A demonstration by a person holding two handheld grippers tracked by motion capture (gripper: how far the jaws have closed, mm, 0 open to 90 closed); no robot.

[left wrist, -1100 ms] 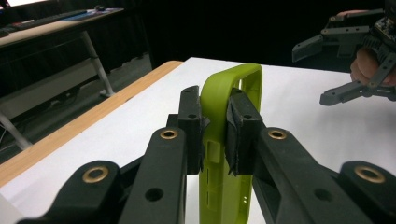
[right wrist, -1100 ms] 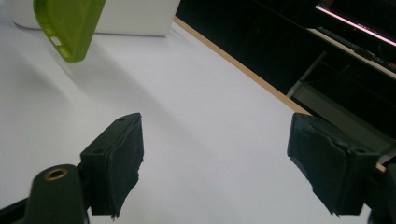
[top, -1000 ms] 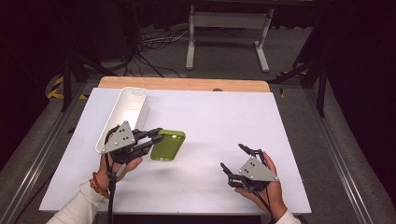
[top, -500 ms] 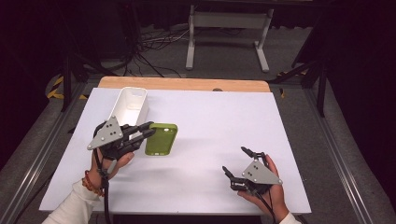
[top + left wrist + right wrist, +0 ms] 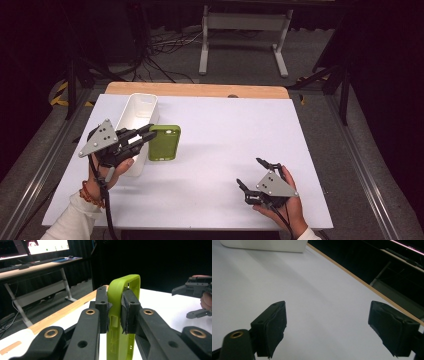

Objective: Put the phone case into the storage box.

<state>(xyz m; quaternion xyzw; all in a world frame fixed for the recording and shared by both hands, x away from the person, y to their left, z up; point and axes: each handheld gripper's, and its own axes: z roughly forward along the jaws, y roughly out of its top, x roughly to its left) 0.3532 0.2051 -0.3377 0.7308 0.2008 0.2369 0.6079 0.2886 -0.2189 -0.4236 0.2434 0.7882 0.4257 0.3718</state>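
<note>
Moved: left gripper (image 5: 146, 136) carried green phone case (image 5: 164, 143) toward white bin (image 5: 140, 107), likely to drop in.
Left jaws: pinching case edge.
Right gripper (image 5: 256, 174): jaws spread, idle.

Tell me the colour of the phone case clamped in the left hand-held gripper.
Olive green phone case; left gripper view shows it best.

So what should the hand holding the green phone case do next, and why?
Probably carry it a little further left, over the white bin, then lower it in. The left gripper is shut on the green phone case, which sits just beside the bin's rim, not yet over the opening. The right gripper waits open, away from it.
</note>
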